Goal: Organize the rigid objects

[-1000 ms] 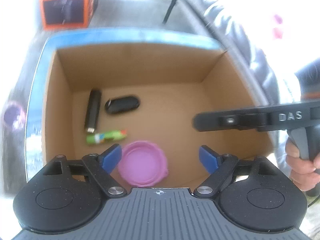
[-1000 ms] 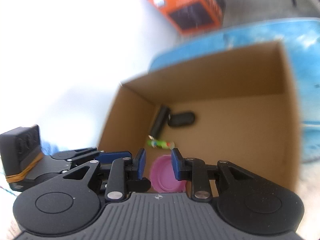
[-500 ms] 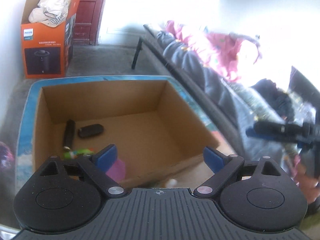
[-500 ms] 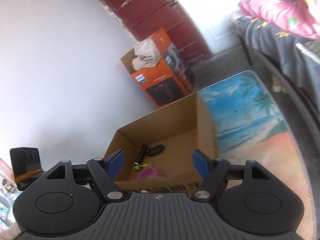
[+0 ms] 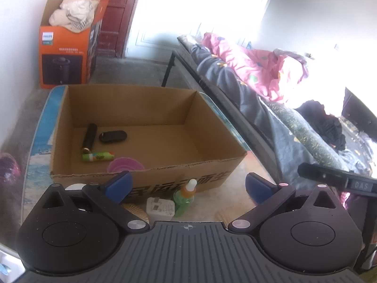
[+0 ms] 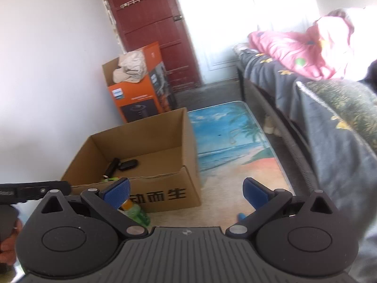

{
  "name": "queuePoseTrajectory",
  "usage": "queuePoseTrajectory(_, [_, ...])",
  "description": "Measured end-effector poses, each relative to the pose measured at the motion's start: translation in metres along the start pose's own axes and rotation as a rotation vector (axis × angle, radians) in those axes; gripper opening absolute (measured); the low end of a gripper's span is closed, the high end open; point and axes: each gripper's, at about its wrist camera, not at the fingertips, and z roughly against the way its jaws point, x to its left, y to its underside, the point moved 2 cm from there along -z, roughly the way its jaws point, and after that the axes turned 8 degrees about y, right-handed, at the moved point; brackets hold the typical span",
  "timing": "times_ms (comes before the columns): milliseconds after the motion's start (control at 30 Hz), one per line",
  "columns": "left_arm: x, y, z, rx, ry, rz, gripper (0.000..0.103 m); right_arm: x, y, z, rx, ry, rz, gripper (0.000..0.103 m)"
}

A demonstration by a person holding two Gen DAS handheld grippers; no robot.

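The carton (image 5: 146, 139) stands open on the desk (image 6: 235, 141), whose top carries a beach print. Inside it, near the left wall, lie a black tube (image 5: 89, 136) and a black fob (image 5: 113, 136) side by side. In front of them a green tube (image 5: 97, 156) lies flat, and a pink lid (image 5: 126, 164) rests by the near wall.

Outside the carton, just before its printed front, a green bottle (image 5: 185, 195) with an orange neck stands upright, with a white plug (image 5: 161, 208) just beside it. A woven item shows partly at the left of the plug, half hidden by the tool.

The left tool (image 5: 187, 184) hangs over these loose things, its jaws opening wide with nothing gripped. The right tool (image 6: 186, 189) is off to the right of the carton, its jaws also opening wide and empty; a small blue thing (image 6: 241, 216) peeks out by its right finger.

Beyond the desk stand an orange box (image 5: 66, 54) holding cloth, a red door (image 6: 150, 30) and a bed (image 5: 247, 89) with a pink quilt (image 5: 254, 63).
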Motion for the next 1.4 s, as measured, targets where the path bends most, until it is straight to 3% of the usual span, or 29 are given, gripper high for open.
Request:
queuePoseTrajectory(267, [-0.007, 0.019, 0.003, 0.092, -0.081, -0.091, 0.103, -0.002, 0.02, 0.013, -0.052, 0.209, 0.011, 0.103])
queuePoseTrajectory(400, [-0.009, 0.033, 0.011, 0.037, -0.116, -0.107, 0.103, 0.006, 0.023, 0.018, -0.083, 0.241, 0.065, 0.103])
queuePoseTrajectory(533, [-0.008, 0.047, 0.022, -0.021, -0.095, -0.081, 0.103, 0.021, 0.021, 0.026, -0.137, 0.245, 0.151, 0.103])
queuePoseTrajectory(633, [-0.005, 0.055, 0.028, -0.046, -0.07, -0.039, 0.103, 0.029, 0.022, 0.032, -0.186, 0.198, 0.192, 0.103])
queuePoseTrajectory(767, [-0.001, 0.067, 0.042, -0.121, -0.05, 0.009, 0.103, 0.032, 0.021, 0.035, -0.222, 0.049, 0.182, 0.103])
queuePoseTrajectory(967, [-0.004, 0.09, 0.058, -0.203, -0.156, 0.011, 0.103, 0.04, 0.013, 0.026, -0.223, -0.138, 0.158, 0.103])
queuePoseTrajectory(1100, [-0.002, 0.104, 0.069, -0.272, -0.185, 0.035, 0.103, 0.057, 0.015, 0.025, -0.23, -0.202, 0.205, 0.103])
queuePoseTrajectory(1400, [0.014, 0.118, 0.078, -0.292, -0.28, 0.091, 0.103, 0.077, 0.024, 0.02, -0.217, -0.289, 0.197, 0.103])
